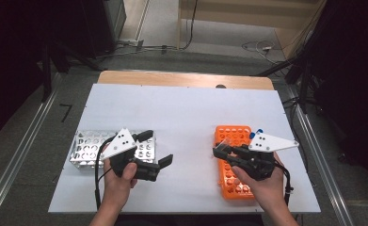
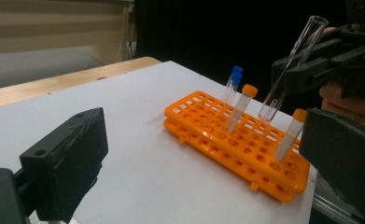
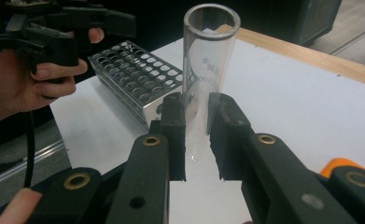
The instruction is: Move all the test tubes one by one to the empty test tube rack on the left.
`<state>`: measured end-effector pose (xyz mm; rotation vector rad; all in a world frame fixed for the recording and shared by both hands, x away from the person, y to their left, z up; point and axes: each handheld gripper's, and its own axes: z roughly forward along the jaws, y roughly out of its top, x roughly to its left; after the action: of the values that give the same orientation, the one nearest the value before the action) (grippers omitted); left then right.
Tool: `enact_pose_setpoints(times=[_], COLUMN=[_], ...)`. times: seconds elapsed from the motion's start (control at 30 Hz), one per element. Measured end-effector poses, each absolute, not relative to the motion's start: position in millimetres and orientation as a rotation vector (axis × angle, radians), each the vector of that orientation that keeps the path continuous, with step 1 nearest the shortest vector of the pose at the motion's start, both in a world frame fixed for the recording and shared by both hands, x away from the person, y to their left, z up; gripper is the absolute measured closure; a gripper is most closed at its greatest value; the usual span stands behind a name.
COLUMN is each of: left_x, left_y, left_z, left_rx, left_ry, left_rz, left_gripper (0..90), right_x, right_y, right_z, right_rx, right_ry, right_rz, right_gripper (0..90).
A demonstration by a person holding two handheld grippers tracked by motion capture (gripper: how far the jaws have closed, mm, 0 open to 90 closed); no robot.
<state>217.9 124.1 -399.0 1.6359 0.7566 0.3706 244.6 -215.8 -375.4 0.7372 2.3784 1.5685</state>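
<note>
My right gripper (image 3: 197, 126) is shut on a clear, uncapped glass tube (image 3: 208, 70), which stands upright between its pads. In the high view this right gripper (image 1: 221, 150) hovers over the left edge of an orange tube rack (image 1: 233, 134). The left gripper view shows the same clear tube (image 2: 294, 56) lifted above the orange rack (image 2: 236, 140), its bottom near the holes. My left gripper (image 1: 157, 147) is open and holds nothing, beside a silver metal rack (image 1: 85, 148). Its jaws stand wide apart in its own view.
The orange rack holds two orange-capped tubes (image 2: 249, 91) and a blue-capped tube (image 2: 236, 72). The metal rack (image 3: 133, 74) has several vacant holes. Both racks rest on a white sheet (image 1: 186, 108) over a wooden table, with dark floor and rails around it.
</note>
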Motion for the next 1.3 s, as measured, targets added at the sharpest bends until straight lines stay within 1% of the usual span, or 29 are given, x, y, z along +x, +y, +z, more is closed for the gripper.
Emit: enact_pose_setpoints(times=[0.23,0.4,0.5,0.57,0.6,0.63,0.7,0.73,0.83,0.87,1.07,1.3], left_x=[217.7,212.5,209.4,207.2,206.7,206.2,205.9,205.8,205.1,205.0,204.0,202.6], left_y=[106.3,92.8,85.0,79.1,76.4,73.8,69.3,67.5,62.5,61.4,59.0,55.1], left_z=[-397.6,-394.1,-391.5,-390.7,-390.8,-391.2,-392.8,-393.7,-395.0,-395.2,-395.9,-397.4], left_rx=[1.658,1.683,1.7,1.72,1.728,1.74,1.759,1.768,1.787,1.788,1.802,1.823], left_ry=[0.731,0.723,0.683,0.658,0.648,0.644,0.636,0.627,0.618,0.62,0.618,0.61], left_rz=[0.305,0.299,0.271,0.259,0.255,0.252,0.249,0.243,0.247,0.25,0.276,0.298], left_gripper=[5.0,18.4,31.8,38.1,43.6,43.6,49.8,49.8,56.8,56.8,67.1,72.3], right_x=[241.7,238.9,236.2,234.9,233.7,233.7,232.3,232.3,229.9,229.9,227.5,228.0], right_y=[-197.7,-183.4,-176.2,-171.8,-168.3,-168.3,-163.7,-163.7,-158.0,-158.0,-152.8,-153.4], right_z=[-385.3,-394.8,-398.6,-401.1,-403.3,-403.3,-406.0,-406.0,-408.2,-408.2,-410.1,-410.0], right_rx=[0.702,0.674,0.656,0.647,0.639,0.639,0.627,0.627,0.613,0.613,0.593,0.602], right_ry=[2.437,2.484,2.507,2.52,2.537,2.537,2.556,2.556,2.578,2.578,2.599,2.607], right_rz=[1.535,1.495,1.473,1.467,1.458,1.458,1.449,1.449,1.439,1.439,1.427,1.43], right_gripper=[74.0,74.0,74.0,74.0,74.0,74.0,74.0,74.0,74.0,74.0,74.0,74.0])
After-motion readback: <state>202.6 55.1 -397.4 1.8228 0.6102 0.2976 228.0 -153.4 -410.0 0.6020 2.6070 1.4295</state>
